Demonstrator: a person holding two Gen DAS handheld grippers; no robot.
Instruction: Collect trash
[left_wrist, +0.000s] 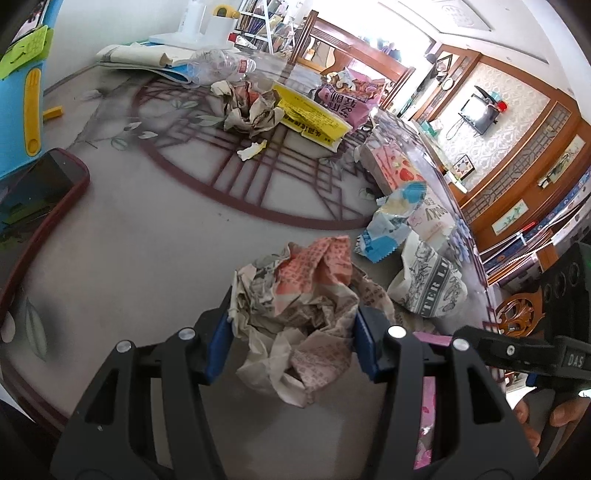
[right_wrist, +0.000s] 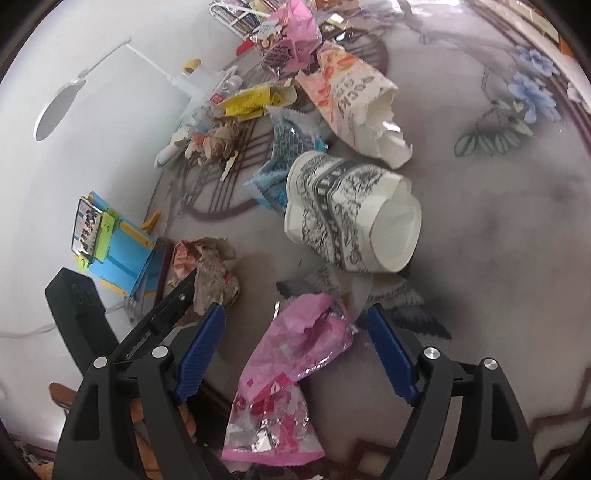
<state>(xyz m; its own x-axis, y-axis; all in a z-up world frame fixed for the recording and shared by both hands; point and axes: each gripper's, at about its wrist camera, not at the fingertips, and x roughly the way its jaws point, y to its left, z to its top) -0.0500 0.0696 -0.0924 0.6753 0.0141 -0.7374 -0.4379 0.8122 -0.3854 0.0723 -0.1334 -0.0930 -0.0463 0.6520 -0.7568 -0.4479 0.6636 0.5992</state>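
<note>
Grey desk (left_wrist: 147, 240) with a dark red lattice print, trash everywhere. From the left wrist cam, the left tongs (left_wrist: 291, 343) are clamped on a crumpled newspaper ball (left_wrist: 299, 306), blue pads pressing both sides. Ahead sit a second paper wad (left_wrist: 251, 107), a yellow box (left_wrist: 314, 116) and a blue wrapper (left_wrist: 388, 225).

Right wrist cam: right tongs (right_wrist: 295, 343) spread wide, a pink wrapper (right_wrist: 288, 376) lying loose between them, untouched. Printed paper cup (right_wrist: 351, 214) on its side just beyond.
</note>
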